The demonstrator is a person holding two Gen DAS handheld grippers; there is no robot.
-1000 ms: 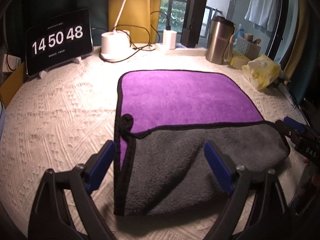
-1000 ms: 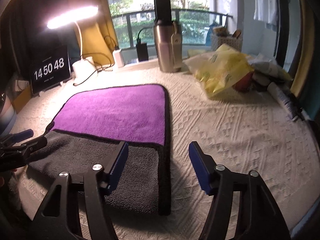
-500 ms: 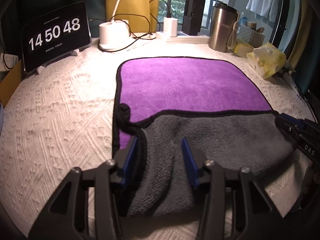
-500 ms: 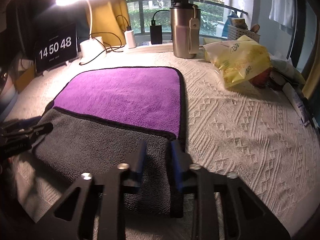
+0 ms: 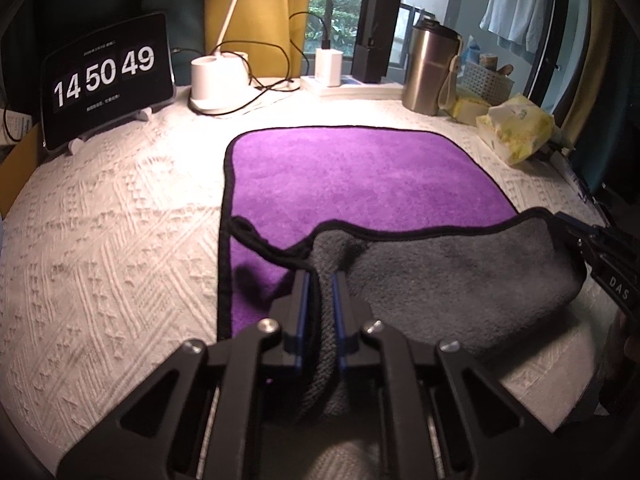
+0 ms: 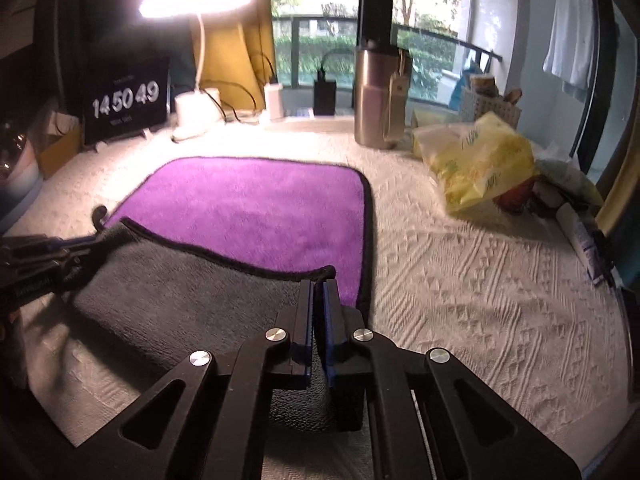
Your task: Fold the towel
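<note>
A towel, purple on top [image 5: 360, 176] [image 6: 256, 208] and grey underneath, with black trim, lies on the white textured cloth. Its near part is turned over, grey side up [image 5: 448, 280] [image 6: 168, 292]. My left gripper [image 5: 320, 280] is shut on the near left part of the grey flap and holds it raised. My right gripper [image 6: 318, 286] is shut on the flap's near right corner. Each gripper shows at the edge of the other's view: the right one [image 5: 600, 256] and the left one [image 6: 44, 260].
At the back stand a clock tablet [image 5: 108, 80], a white lamp base [image 5: 214, 80] with cables, a charger [image 5: 329, 67] and a steel tumbler [image 5: 428, 70]. A yellow bag [image 6: 476, 164] and clutter lie at the right. Bare cloth [image 6: 480, 300] lies right of the towel.
Both grippers went from open over the towel's near edge to shut on the grey flap. The flap has lifted and moved toward the far side.
</note>
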